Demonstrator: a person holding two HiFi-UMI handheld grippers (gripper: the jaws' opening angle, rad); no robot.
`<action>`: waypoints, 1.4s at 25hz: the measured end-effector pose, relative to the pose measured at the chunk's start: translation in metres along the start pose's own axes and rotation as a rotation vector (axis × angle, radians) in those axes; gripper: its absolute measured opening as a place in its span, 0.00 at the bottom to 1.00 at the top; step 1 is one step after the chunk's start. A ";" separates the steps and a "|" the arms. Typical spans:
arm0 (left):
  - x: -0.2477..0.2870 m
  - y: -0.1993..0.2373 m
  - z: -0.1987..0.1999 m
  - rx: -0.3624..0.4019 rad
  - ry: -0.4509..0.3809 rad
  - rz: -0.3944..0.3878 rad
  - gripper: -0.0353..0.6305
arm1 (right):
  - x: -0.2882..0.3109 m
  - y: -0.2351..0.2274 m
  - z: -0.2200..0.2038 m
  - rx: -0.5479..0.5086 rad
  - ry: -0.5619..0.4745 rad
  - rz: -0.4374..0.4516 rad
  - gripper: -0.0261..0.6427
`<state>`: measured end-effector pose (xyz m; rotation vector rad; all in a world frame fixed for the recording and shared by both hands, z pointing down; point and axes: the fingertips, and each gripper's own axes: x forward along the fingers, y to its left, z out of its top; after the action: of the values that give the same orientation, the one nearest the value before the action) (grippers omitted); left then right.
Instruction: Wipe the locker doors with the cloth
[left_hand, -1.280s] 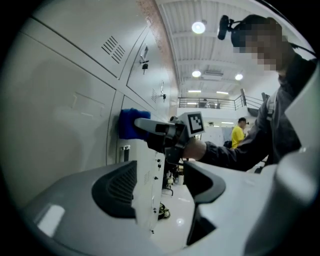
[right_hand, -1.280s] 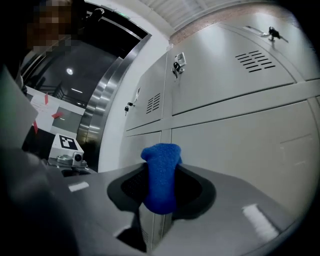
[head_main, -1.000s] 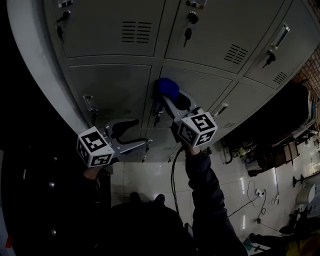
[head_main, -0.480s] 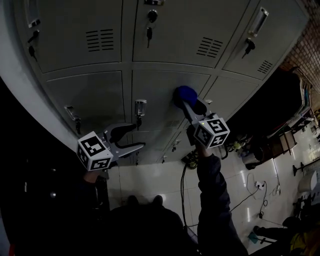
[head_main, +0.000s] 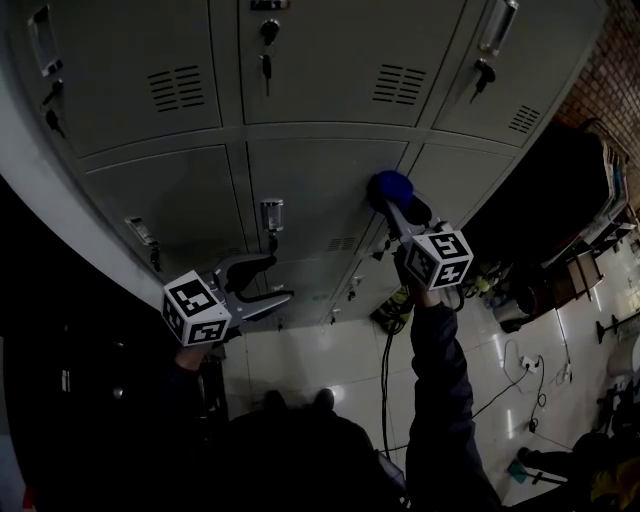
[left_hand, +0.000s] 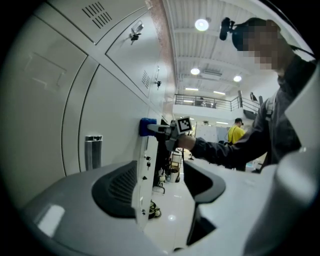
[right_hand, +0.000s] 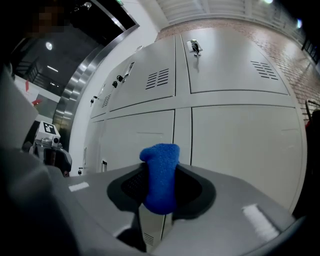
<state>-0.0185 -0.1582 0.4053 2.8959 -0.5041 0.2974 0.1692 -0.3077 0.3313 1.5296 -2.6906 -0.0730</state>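
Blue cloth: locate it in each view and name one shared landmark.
Head view: blue cloth right of centre, against the locker doors, in the right gripper.
Left gripper view: cloth small, left of centre.
Right gripper view: cloth lower centre, between the jaws.
Shared landmark: the locker doors.

cloth (right_hand: 160, 175): nubby fabric | locker doors (right_hand: 235, 135): smooth matt painted metal | floor (head_main: 340, 360): glossy tile

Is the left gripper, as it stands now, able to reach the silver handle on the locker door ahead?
Probably yes: the left gripper is open and empty, and nothing stands between it and the silver handle. The right gripper, shut on the blue cloth, is off to the right.
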 end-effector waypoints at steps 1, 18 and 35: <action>-0.002 0.000 -0.001 -0.003 0.001 0.007 0.47 | -0.001 0.001 0.000 0.004 -0.005 0.000 0.22; -0.065 0.007 -0.029 -0.048 -0.009 0.054 0.47 | 0.065 0.197 -0.005 -0.017 -0.044 0.299 0.22; -0.080 0.008 -0.032 -0.042 -0.006 0.080 0.47 | 0.091 0.215 -0.014 -0.001 -0.026 0.324 0.21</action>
<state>-0.1007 -0.1336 0.4190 2.8418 -0.6202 0.2858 -0.0611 -0.2765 0.3606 1.0799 -2.9164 -0.0825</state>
